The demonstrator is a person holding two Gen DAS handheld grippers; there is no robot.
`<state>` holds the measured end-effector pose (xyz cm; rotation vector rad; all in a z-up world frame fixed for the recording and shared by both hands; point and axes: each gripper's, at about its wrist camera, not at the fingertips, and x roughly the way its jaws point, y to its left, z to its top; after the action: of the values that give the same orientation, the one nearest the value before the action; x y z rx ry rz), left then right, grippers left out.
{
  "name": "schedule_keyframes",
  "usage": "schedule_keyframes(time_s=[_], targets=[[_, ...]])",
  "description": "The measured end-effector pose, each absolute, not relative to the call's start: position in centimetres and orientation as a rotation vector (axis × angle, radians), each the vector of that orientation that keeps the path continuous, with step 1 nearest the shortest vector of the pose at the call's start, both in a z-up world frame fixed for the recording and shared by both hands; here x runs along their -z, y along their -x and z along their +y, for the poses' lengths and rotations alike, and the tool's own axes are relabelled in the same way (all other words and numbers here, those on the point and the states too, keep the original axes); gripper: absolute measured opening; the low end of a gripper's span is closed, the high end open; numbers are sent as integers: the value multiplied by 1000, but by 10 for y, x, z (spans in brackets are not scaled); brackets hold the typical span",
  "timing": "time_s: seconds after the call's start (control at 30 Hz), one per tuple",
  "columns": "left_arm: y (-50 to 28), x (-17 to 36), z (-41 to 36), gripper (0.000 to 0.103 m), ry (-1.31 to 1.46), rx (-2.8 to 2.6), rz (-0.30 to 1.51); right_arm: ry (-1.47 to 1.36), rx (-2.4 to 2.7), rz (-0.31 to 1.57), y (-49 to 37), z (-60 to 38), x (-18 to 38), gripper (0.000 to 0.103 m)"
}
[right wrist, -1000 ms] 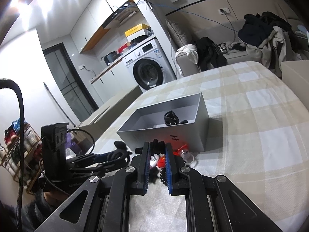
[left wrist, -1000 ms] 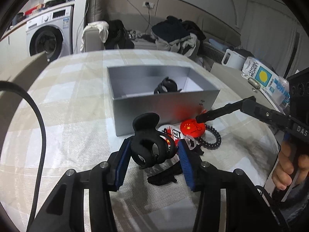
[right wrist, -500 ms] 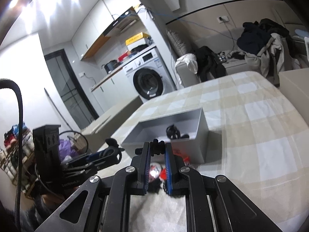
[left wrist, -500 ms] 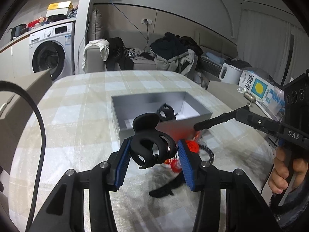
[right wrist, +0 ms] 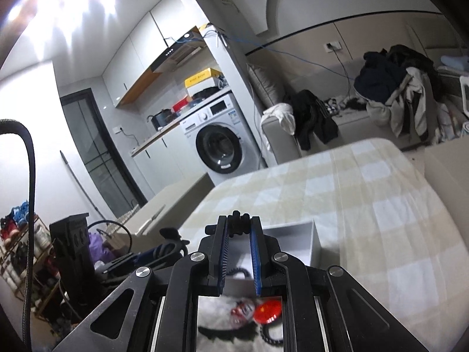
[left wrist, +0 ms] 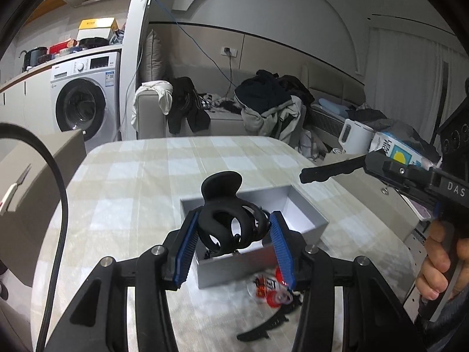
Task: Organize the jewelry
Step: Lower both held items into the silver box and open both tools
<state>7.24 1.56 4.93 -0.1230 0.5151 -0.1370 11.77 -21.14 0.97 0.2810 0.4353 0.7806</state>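
Observation:
My left gripper (left wrist: 233,228) is shut on a black hair claw clip (left wrist: 231,220) and holds it high above the near end of the open grey box (left wrist: 307,214). Another black clip lies inside the box, mostly hidden behind the held one. My right gripper (right wrist: 239,228) is raised over the box (right wrist: 304,243), its jaws nearly closed on a small black piece (right wrist: 239,220) at the tips. On the checked tablecloth near the box lie red badges (left wrist: 272,290), a long black clip (left wrist: 263,327) and a black beaded bracelet (right wrist: 269,336).
The right gripper's body and the hand holding it (left wrist: 439,252) fill the right of the left wrist view. A beige box (left wrist: 32,193) stands at the table's left edge. A washing machine (left wrist: 82,99) and a sofa with clothes (left wrist: 258,102) lie beyond the table.
Both grippers have risen well above the table and moved toward the box. The left gripper still holds the claw clip, now over the box's near end.

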Motion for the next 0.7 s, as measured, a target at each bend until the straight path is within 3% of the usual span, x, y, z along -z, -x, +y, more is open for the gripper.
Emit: schedule_keyframes(time_s=[0.7], targets=[[-91,-35,10,43,87,119,531,-330,-751,566,-164,-202,20,13]])
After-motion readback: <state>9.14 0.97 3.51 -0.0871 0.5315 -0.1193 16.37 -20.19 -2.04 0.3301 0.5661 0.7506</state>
